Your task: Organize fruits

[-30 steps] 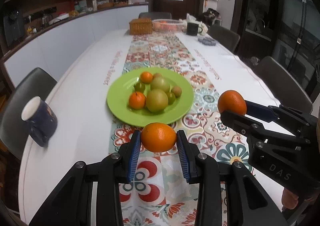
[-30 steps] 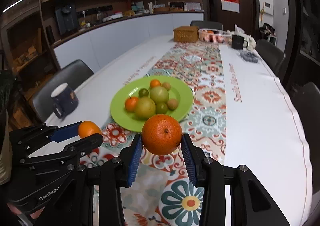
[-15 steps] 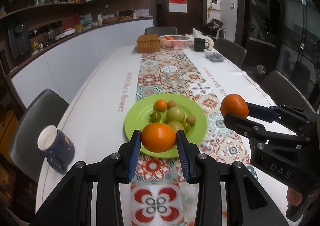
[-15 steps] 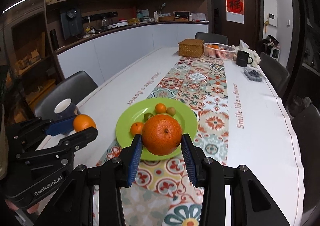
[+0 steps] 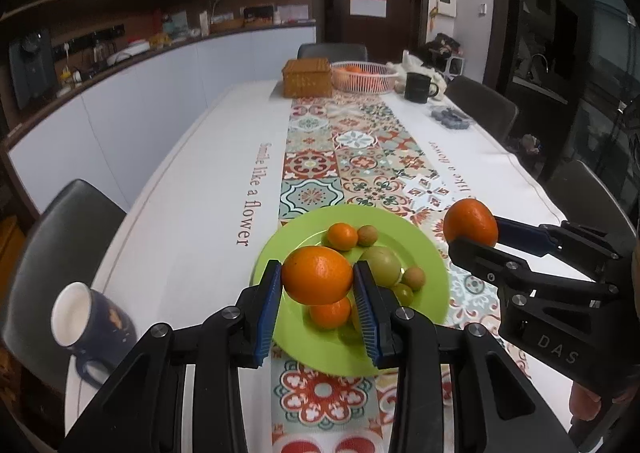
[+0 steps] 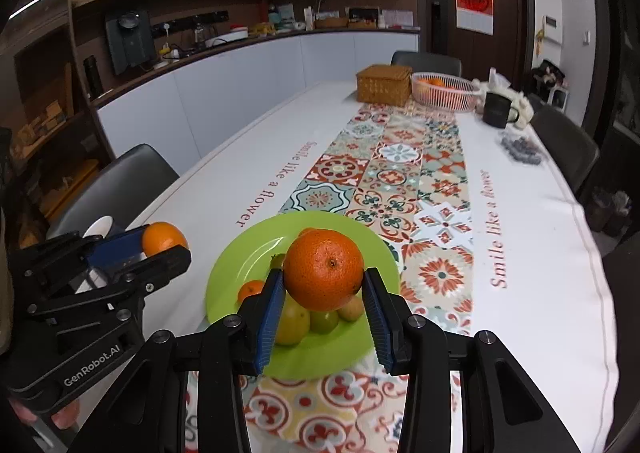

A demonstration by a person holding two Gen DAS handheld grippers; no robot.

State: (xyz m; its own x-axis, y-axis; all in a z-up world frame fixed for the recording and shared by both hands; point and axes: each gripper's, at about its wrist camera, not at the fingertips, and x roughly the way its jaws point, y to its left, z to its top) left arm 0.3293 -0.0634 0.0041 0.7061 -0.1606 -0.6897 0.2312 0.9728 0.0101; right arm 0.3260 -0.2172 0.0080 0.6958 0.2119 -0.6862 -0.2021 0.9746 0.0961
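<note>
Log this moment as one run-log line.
left claw: shut on orange | right claw: shut on orange | both above green plate | white basket: far end

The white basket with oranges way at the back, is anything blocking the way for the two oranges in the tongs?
Nothing tall visible. The green plate of fruit lies just below; beyond it the patterned runner is bare up to the white wire basket. A woven box and black mug flank it.

Right gripper [image 6: 323, 307] clamping a large orange [image 6: 324, 269] above a green plate [image 6: 240, 261] of mixed fruit, left gripper [image 6: 170, 249] alongside pinching a smaller orange [image 6: 164, 237], white basket [image 6: 444, 92] far down the table.
</note>
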